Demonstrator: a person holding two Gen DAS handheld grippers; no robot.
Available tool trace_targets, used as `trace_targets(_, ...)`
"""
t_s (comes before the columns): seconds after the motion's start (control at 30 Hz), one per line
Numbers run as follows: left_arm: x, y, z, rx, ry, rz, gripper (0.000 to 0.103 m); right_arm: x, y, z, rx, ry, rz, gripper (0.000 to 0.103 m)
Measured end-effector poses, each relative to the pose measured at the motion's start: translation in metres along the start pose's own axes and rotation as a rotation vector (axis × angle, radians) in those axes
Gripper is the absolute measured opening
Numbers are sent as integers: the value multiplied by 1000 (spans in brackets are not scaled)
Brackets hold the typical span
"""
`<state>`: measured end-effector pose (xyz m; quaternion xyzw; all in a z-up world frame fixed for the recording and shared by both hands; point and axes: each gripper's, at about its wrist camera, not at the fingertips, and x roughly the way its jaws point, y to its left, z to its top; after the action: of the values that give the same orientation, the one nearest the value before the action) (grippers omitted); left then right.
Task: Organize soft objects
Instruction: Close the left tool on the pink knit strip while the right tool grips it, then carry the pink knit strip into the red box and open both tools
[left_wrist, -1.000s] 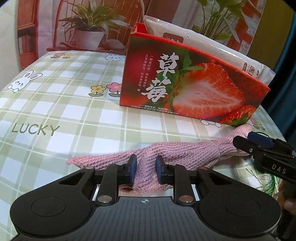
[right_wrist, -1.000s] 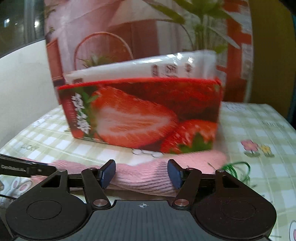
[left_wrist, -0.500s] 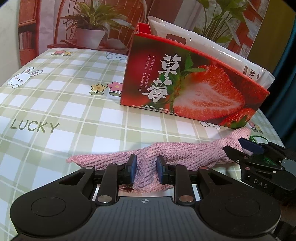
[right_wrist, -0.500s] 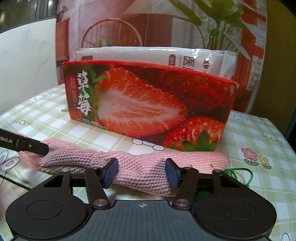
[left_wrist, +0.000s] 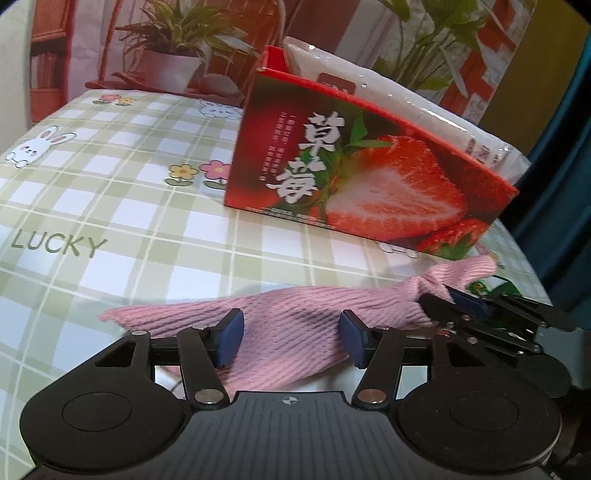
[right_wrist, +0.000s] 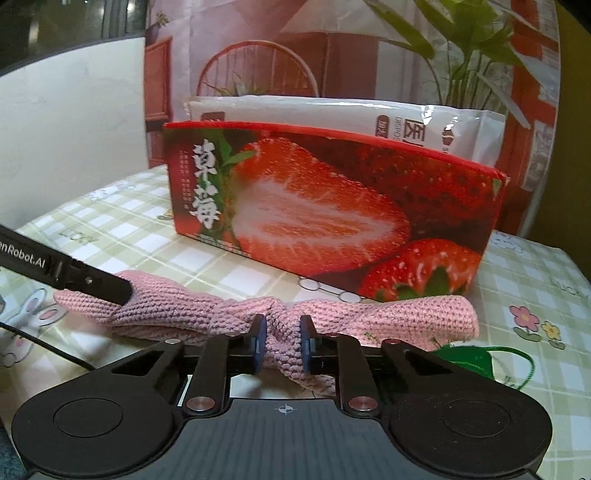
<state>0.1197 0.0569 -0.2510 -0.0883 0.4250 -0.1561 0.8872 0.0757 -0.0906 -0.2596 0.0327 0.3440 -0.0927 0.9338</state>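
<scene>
Now the pink knitted cloth (right_wrist: 369, 314) lies stretched on the green checked tablecloth (left_wrist: 110, 206), just in front of the red strawberry-printed cardboard box (right_wrist: 332, 206).

Its long axis runs side to side across both views, parallel to the box's front face, so the box opening sits beyond and above it. The right gripper (right_wrist: 282, 341) is closing, its blue pads already bunching the knit into a waist toward the cloth's right part, and it looks the better placed to carry the cloth over the box wall. The left gripper (left_wrist: 291, 339) is opening: its pads stand apart with the cloth lying slack between them, not pressed. A white plastic packet (right_wrist: 332, 114) already stands inside the box, toward its back.
</scene>
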Motion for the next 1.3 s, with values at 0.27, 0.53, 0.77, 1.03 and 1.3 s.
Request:
trace_targets(0.27,5,-8,-6,55,20,6,60,-1,3,-1,-17,-8,8,16)
trace_targets(0.53,7,-12,-7,78,20,23,45,-1,3,-1,-19,-7,7,16)
trace_targets(0.77,1,-4,-2,11,-18,-1,10,-9,6,4,-4,-32,28,11)
trace_targets(1.03,-21,-7,10,-3,-132,-14,9,-26,7,23,8,-114,81,11)
trace_targets(1.3,-66,-16,55,37,-309,-41,9,-49,-4,60,23,-227,87,9)
